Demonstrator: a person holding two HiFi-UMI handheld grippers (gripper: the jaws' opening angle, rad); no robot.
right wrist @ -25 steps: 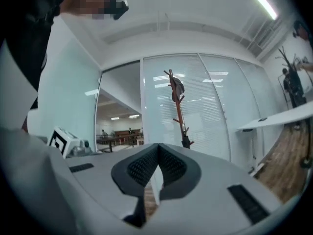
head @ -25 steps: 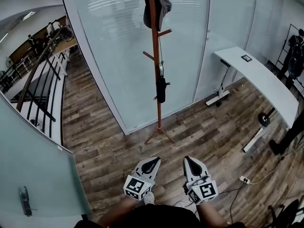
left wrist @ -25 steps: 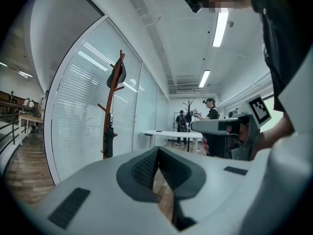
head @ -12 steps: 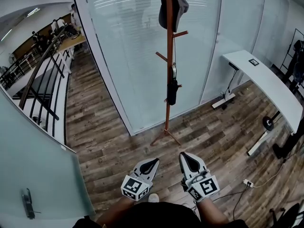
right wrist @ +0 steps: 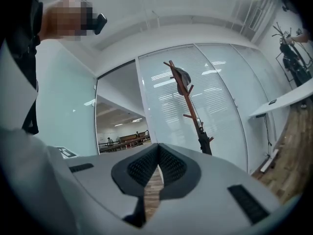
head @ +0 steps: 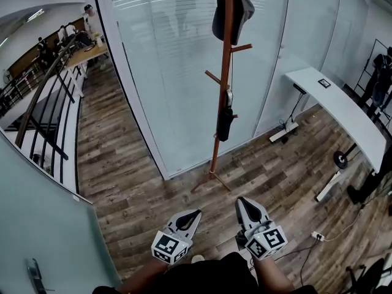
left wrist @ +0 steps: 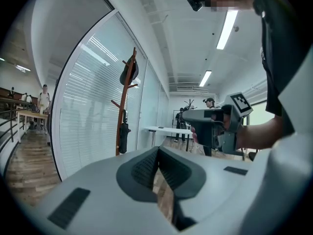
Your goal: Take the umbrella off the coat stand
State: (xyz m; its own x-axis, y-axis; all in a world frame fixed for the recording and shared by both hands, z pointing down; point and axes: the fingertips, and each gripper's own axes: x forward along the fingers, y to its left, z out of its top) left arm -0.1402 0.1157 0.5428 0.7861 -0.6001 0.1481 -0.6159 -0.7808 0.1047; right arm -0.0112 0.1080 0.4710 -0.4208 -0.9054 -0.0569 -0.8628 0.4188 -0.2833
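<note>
A black folded umbrella point(head: 225, 120) hangs by its strap from a peg halfway down the reddish wooden coat stand point(head: 221, 103). A dark cap point(head: 233, 8) hangs at the stand's top. Both grippers are held low in front of me, well short of the stand. My left gripper point(head: 194, 214) is shut and empty, and so is my right gripper point(head: 242, 202). In the left gripper view the umbrella point(left wrist: 124, 136) shows far off on the coat stand point(left wrist: 123, 106), with the right gripper point(left wrist: 211, 126) beside. The right gripper view shows the umbrella point(right wrist: 204, 143) on the coat stand point(right wrist: 188, 104).
A frosted glass wall point(head: 177, 66) stands right behind the coat stand. A white desk point(head: 343, 112) is at the right with cables point(head: 321, 233) on the wood floor. A stair railing point(head: 46, 121) and people are at the far left. Glass door point(head: 43, 225) at near left.
I have walked forward and the coat stand has shifted to the right in the head view. Both grippers stayed shut and moved along with me.
</note>
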